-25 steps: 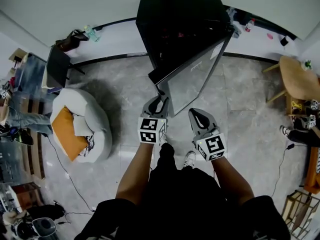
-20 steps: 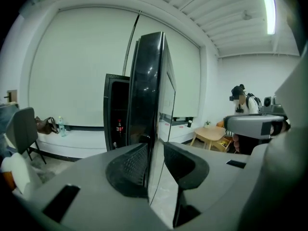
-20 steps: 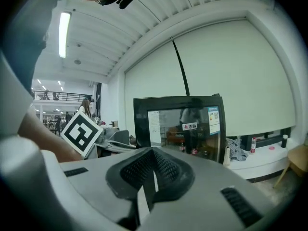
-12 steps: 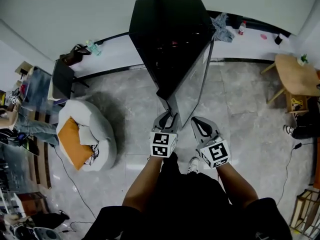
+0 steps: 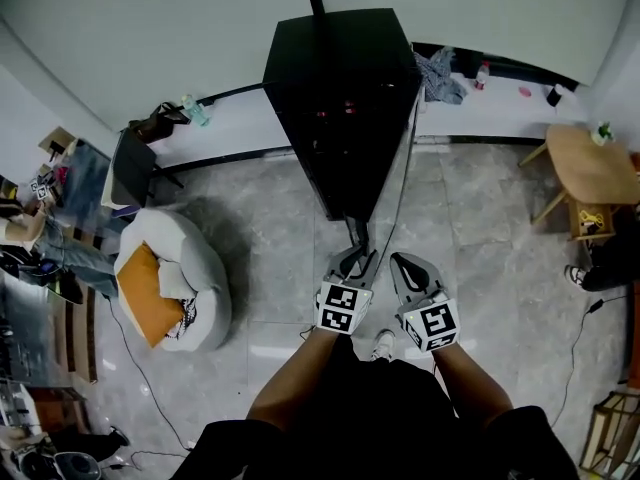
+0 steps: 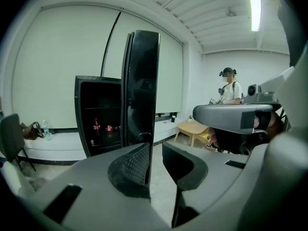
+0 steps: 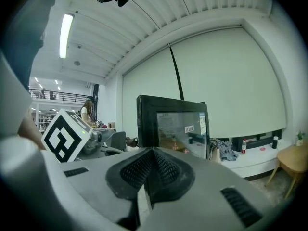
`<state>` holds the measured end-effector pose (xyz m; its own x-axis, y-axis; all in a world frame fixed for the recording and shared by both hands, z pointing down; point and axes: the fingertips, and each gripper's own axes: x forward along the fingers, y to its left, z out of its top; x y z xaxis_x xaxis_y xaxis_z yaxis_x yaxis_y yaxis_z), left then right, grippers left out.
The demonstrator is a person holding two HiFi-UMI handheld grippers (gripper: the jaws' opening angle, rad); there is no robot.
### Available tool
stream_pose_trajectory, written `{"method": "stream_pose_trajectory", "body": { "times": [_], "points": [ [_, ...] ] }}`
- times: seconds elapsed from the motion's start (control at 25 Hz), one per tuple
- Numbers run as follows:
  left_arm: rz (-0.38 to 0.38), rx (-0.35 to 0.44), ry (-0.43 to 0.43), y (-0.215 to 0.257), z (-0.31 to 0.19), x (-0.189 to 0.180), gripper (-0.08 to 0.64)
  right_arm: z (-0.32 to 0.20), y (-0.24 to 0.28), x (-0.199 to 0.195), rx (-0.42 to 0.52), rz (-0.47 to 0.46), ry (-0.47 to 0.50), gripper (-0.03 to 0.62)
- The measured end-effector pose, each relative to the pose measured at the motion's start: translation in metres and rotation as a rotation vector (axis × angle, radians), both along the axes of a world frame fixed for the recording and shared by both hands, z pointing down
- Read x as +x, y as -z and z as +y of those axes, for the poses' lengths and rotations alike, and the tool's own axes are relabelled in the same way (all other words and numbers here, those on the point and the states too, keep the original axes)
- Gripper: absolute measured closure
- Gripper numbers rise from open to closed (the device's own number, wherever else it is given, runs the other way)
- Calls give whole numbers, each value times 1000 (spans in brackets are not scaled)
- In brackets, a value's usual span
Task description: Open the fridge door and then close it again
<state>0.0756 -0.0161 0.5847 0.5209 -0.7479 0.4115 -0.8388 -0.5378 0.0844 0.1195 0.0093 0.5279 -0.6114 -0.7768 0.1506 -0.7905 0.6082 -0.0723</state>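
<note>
Door's swung further out since the last frame: the tall black glass-front fridge door point(image 6: 142, 81) now stands wide open, edge-on to me. My left tongs point(image 5: 352, 260) just narrowed but are parted, nothing pinched, right at its edge. The right tongs point(image 5: 405, 264) are clenched and empty. Closing's left, I reckon.

You hold both bare forearms out ahead of your body, the left forearm point(image 5: 292, 380) and the right forearm point(image 5: 472, 376) angling in towards each other. Your left gripper point(image 5: 357, 256) points forward and slightly down. Its jaws have just been closing, yet they stand apart with a clear gap, and nothing is pressed between the pads. Your right gripper point(image 5: 401, 261) sits just beside it, close to level, its jaws shut together on nothing.
</note>
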Motion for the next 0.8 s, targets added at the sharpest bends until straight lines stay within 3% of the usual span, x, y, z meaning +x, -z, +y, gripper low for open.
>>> {"method": "stream_pose_trajectory", "body": {
  "times": [0.4,0.64,0.8],
  "points": [
    [32,45,-32,21,12,10,538,-7,24,24,30,-50,-36,583],
    [100,120,78,53,10,-24,538,-11,27,30,28,-78,-50,583],
    [117,127,123,59,7,-48,538,-17,29,30,4,-114,-72,583]
  ]
}}
